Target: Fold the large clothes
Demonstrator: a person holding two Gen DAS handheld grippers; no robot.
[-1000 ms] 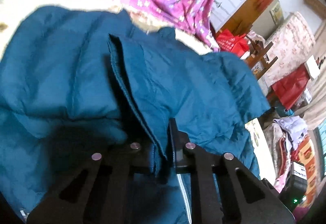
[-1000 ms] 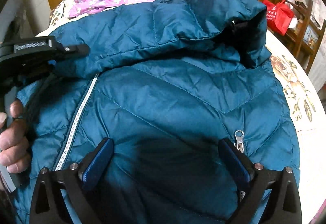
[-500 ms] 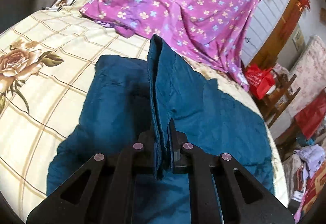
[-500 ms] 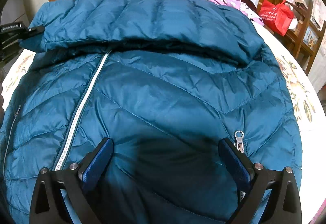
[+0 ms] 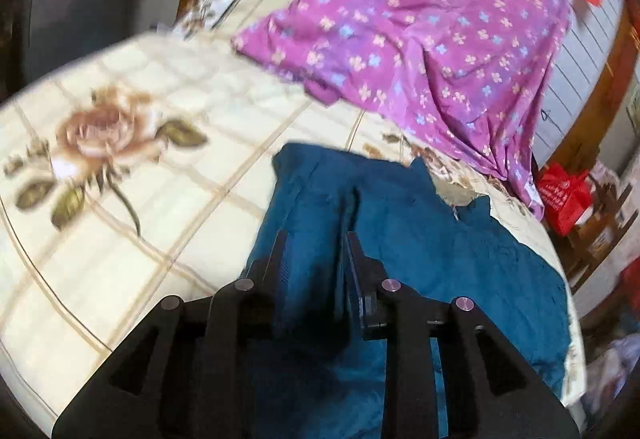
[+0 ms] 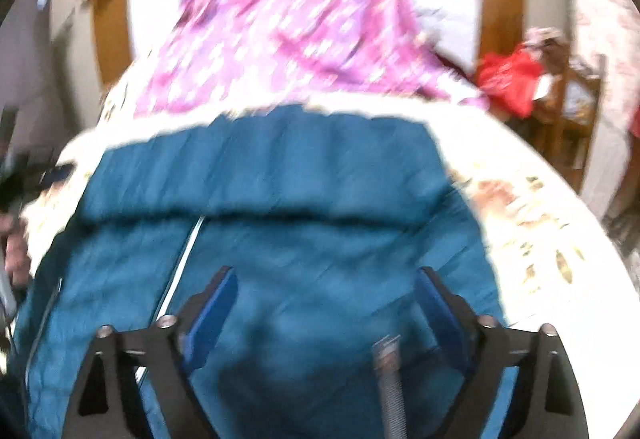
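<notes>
- Two grippers are in your hands, both over the teal puffer jacket (image 6: 320, 199) that lies spread on the bed (image 5: 132, 223), whose cover is cream with a rose print.
- At the far left of the right wrist view, your left hand (image 6: 14, 251) shows at the jacket's left edge, blurred.
- Your left gripper (image 5: 316, 251) sits over the jacket's left part. Its fingers (image 5: 280, 259) are a little apart and opening; a raised ridge of jacket fabric stands between them, and the pads no longer seem to press it.
- Left of that gripper, the bed cover lies bare, with the rose and its leaves.
- Beyond the jacket, a purple flowered sheet (image 5: 432, 27) drapes from the wall side down onto the bed.
- Your right gripper (image 6: 324, 299) hangs over the jacket's front, fingers (image 6: 212, 303) spread wide and closing, with only the jacket's flat surface under them.
- A folded-over band of jacket runs across the far edge, the white zip line (image 6: 188, 251) running up to it.
- On the right, a red bag (image 6: 510, 79) sits on wooden furniture beside the bed.
</notes>
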